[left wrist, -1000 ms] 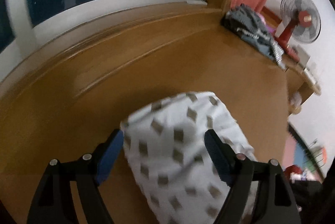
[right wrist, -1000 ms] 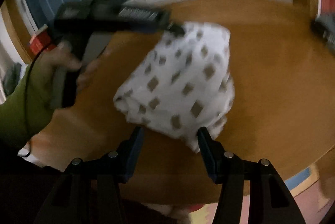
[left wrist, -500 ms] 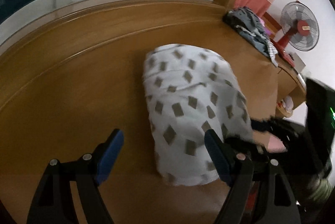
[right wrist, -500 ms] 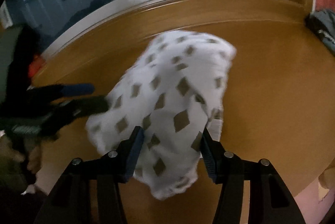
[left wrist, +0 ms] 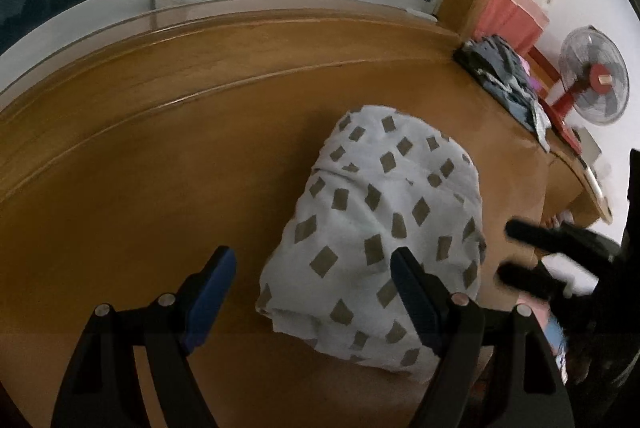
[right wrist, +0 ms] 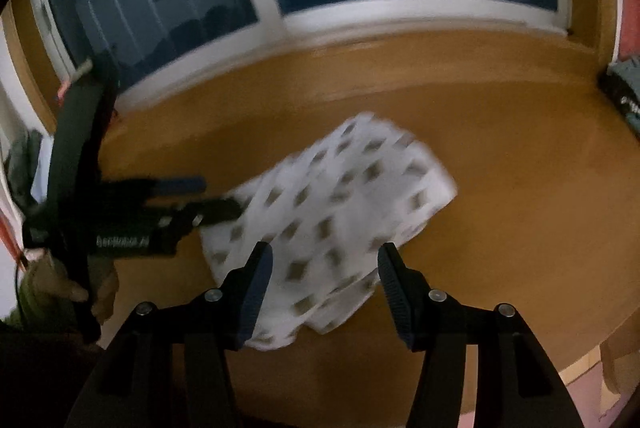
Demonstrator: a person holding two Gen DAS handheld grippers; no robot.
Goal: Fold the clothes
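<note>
In the middle of the left wrist frame sat the folded white garment [left wrist: 376, 224] with its brownish diamond print, lying in a chunky bundle on the wooden table [left wrist: 160, 167]. My left gripper [left wrist: 312, 276] was spread wide with nothing in it, its right finger overlapping the near edge of the bundle in the picture and the left finger out over bare wood; couldn't tell if it actually touched the cloth. At the right edge of that frame my right gripper [left wrist: 516, 252] poked in as two dark blurry prongs just beside the bundle.

From the right wrist view the garment [right wrist: 332, 216] was smeared by blur but sat dead centre, and the right gripper [right wrist: 326, 268] was wide apart too, empty, hanging over the near end of it. At the left of the frame the left gripper [right wrist: 216, 195] pointed at the bundle's left edge, with a hand [right wrist: 80, 288] in a green sleeve gripping the handle.

Upper right of the left wrist frame had a pile of dark clothes [left wrist: 500, 75] on the table's far corner and a desk fan [left wrist: 592, 83] past it.
</note>
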